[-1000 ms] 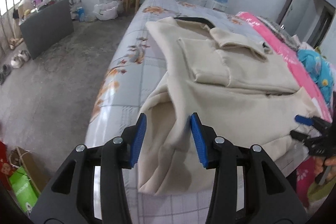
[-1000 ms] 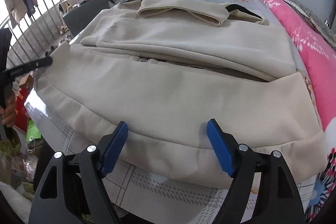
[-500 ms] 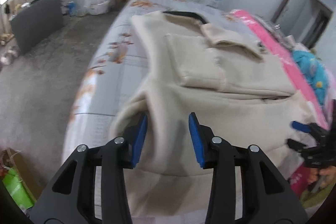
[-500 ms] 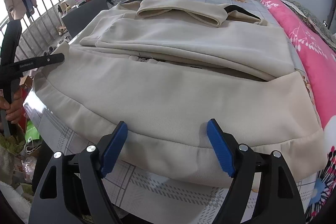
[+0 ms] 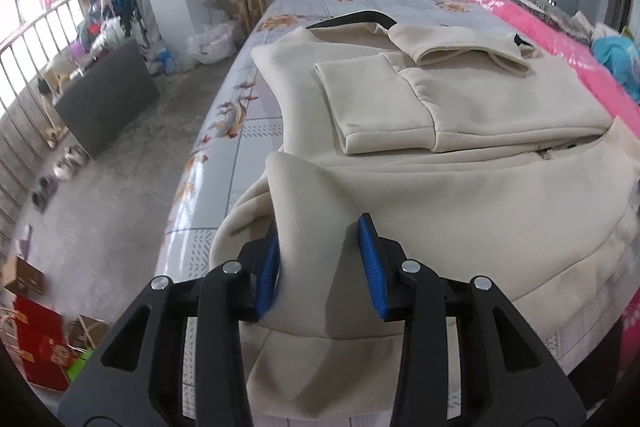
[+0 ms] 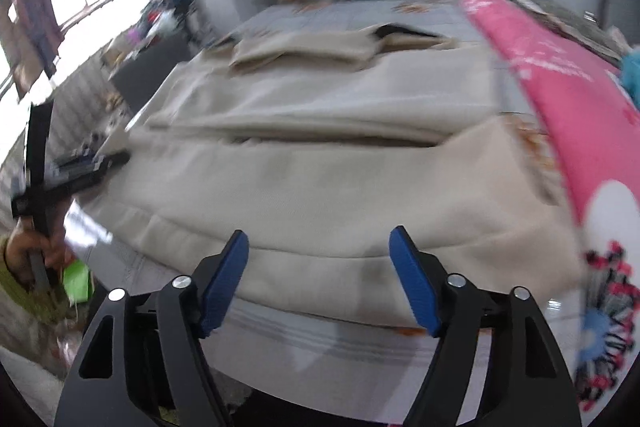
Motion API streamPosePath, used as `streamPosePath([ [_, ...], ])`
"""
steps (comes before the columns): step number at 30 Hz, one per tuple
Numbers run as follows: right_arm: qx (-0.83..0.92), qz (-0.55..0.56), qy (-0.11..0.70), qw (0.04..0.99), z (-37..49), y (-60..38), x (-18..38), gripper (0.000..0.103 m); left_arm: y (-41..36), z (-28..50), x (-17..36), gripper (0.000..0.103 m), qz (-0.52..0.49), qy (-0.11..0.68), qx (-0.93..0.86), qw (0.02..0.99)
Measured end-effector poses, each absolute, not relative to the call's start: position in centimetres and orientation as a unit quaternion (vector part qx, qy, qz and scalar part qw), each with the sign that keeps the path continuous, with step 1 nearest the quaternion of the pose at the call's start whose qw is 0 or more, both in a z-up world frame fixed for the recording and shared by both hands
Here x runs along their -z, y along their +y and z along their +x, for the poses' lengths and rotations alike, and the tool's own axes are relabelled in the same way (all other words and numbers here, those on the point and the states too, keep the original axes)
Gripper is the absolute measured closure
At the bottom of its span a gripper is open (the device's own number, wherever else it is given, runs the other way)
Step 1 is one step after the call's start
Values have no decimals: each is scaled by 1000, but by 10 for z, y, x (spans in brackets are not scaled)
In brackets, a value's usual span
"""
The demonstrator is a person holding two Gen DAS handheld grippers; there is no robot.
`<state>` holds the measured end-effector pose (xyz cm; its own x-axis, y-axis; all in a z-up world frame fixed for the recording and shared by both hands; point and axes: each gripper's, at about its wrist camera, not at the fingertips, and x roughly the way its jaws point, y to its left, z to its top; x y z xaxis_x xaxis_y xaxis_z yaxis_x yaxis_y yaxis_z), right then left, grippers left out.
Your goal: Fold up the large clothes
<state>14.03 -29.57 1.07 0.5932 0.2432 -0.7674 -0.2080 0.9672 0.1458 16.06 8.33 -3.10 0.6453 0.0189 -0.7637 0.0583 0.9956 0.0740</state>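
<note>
Your left claw (image 5: 320, 263) has closed in around a raised fold of the cream jacket (image 5: 460, 187) without yet pinching it, while your right claw (image 6: 320, 279) has narrowed but gapes empty at the hem, so the lift can't start.

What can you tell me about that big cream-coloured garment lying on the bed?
The cream jacket looks like thick, soft fleece, with a black-lined collar at the far end and a small zipper pull near its middle. It lies flat on the grey floral bedsheet, both sleeves folded across the body, its hem toward the bed's near edge. A raised fold of its near left corner stands between the left gripper jaws. The right gripper hovers open over the hem.
</note>
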Motion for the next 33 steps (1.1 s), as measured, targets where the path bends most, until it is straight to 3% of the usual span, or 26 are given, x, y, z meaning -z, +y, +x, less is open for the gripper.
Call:
streamPosePath([
  [8,-41,59,419,905,166,-366,-22,49,82,161,30,67,51,420,-1,906],
  [15,-24,71,430,900,196,-379,-10,55,81,161,30,67,56,419,-6,906],
  [22,-21,80,453,887,195,-382,-1,68,79,161,31,67,60,418,-8,906],
  [33,-22,117,475,872,218,-386,10,69,79,161,30,67,56,418,-8,907],
])
